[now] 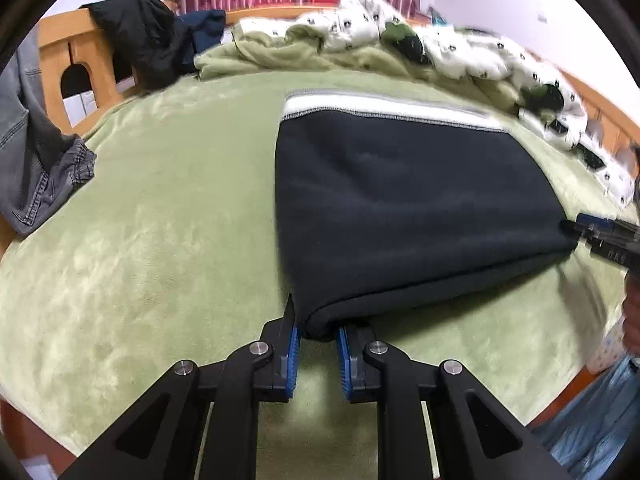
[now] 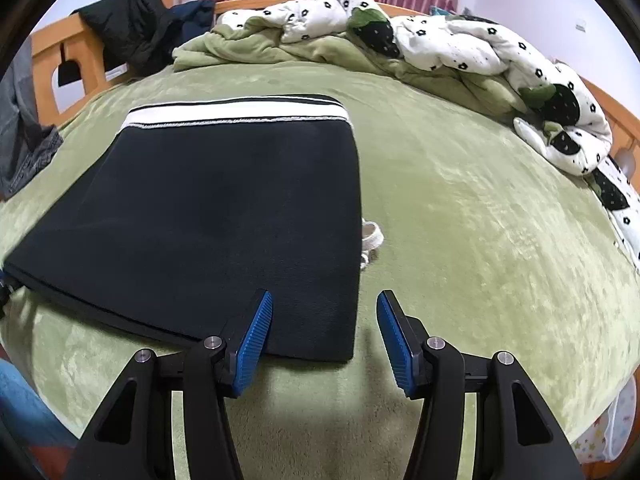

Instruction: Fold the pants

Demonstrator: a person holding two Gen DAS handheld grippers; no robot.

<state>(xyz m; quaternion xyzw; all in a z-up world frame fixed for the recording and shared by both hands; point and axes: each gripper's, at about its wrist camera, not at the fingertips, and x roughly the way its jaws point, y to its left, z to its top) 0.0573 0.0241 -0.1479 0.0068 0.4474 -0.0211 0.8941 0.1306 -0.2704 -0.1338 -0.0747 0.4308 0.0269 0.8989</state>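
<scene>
The dark navy pants (image 1: 416, 208) lie folded into a flat rectangle on the green bed blanket (image 1: 160, 220), with a white and grey waistband stripe (image 1: 384, 110) at the far edge. My left gripper (image 1: 318, 338) is shut on the near left corner of the pants. In the right wrist view the pants (image 2: 208, 220) fill the left half. My right gripper (image 2: 324, 320) is open, its jaws straddling the near right corner without gripping it. It also shows at the right edge of the left wrist view (image 1: 600, 236).
A white drawstring (image 2: 372, 238) pokes out at the right side of the pants. A rumpled white and green quilt (image 2: 460, 48) lies along the far side of the bed. Dark clothes (image 1: 136, 36) hang on the wooden bed frame (image 1: 60, 64). Grey jeans (image 1: 36, 160) lie at the left.
</scene>
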